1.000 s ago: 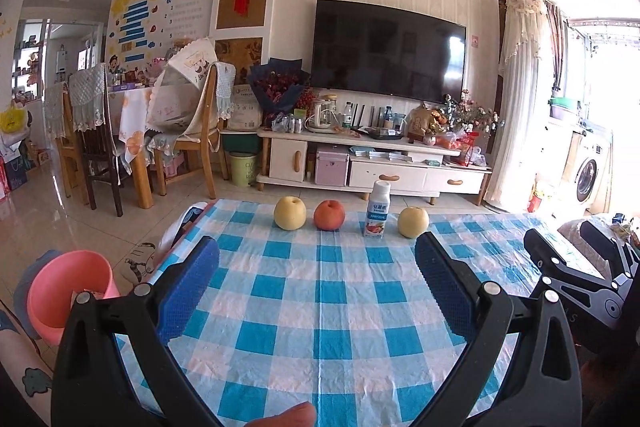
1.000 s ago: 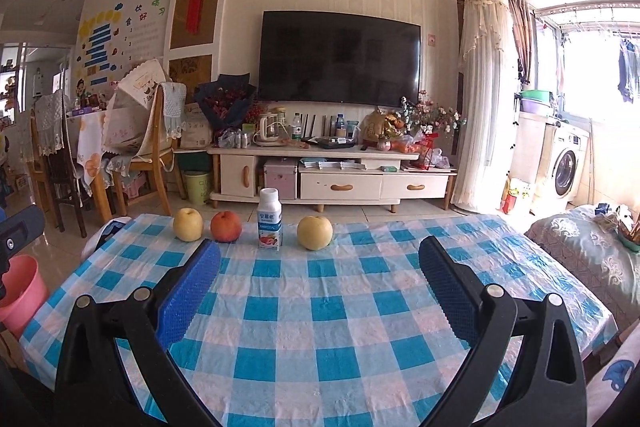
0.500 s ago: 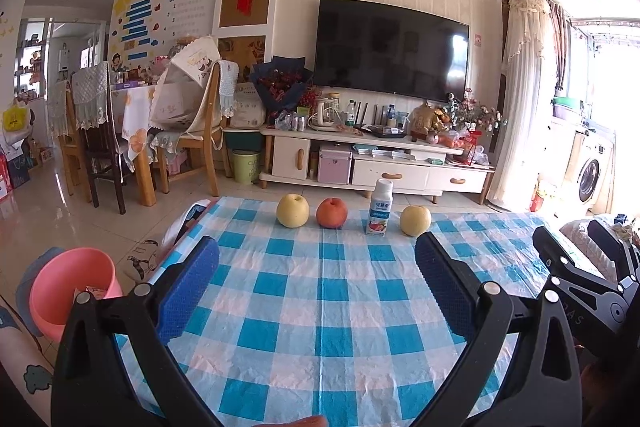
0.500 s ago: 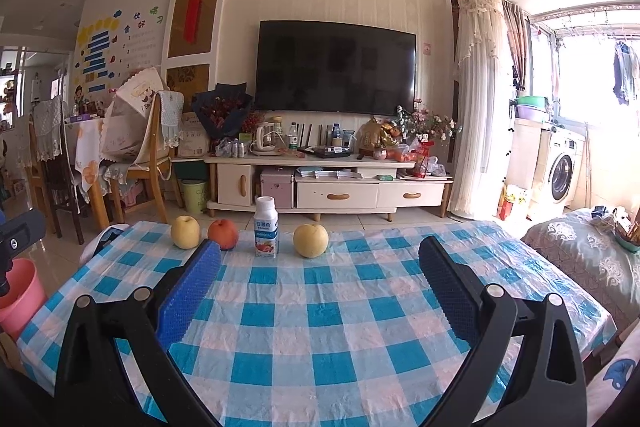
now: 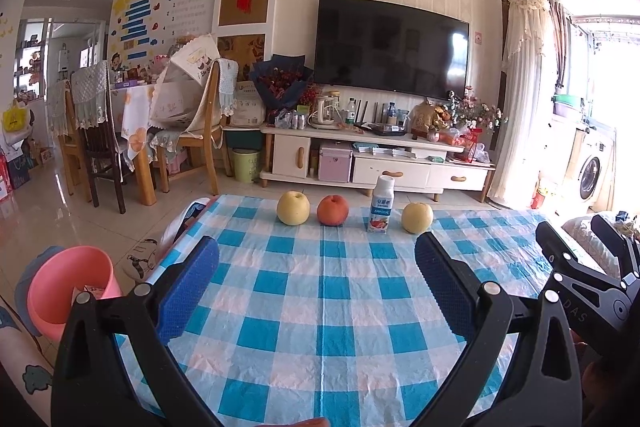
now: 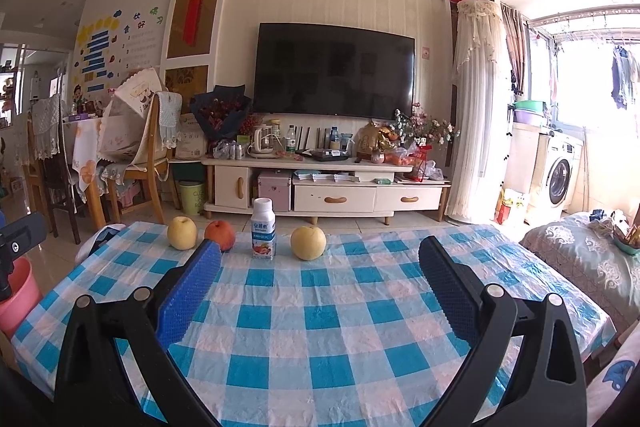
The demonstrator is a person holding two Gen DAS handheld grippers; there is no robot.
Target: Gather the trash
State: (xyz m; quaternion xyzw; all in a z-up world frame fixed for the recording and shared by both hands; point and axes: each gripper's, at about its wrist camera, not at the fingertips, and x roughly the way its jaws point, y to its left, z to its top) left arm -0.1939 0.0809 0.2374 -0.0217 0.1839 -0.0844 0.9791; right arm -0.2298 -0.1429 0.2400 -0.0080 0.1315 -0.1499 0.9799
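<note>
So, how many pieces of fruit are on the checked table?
3, in one row at the far edge: a yellow fruit leftmost, a red fruit beside it, another yellow fruit right of the bottle. None seems hidden.

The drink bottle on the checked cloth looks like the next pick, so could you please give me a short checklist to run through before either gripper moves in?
1. Left gripper open and empty: ok.
2. Right gripper open and empty: ok.
3. Drink bottle upright, cap on: ok. Whether it is empty, hence trash: cannot tell.
4. Room beside the bottle: the red fruit sits close on its left and the yellow fruit apart on its right; tight on the left, so not ok for a wide approach.
5. Path over the checked cloth to the bottle free: ok.
6. Pink bin on the floor, left of the table, mouth open: ok.
</note>
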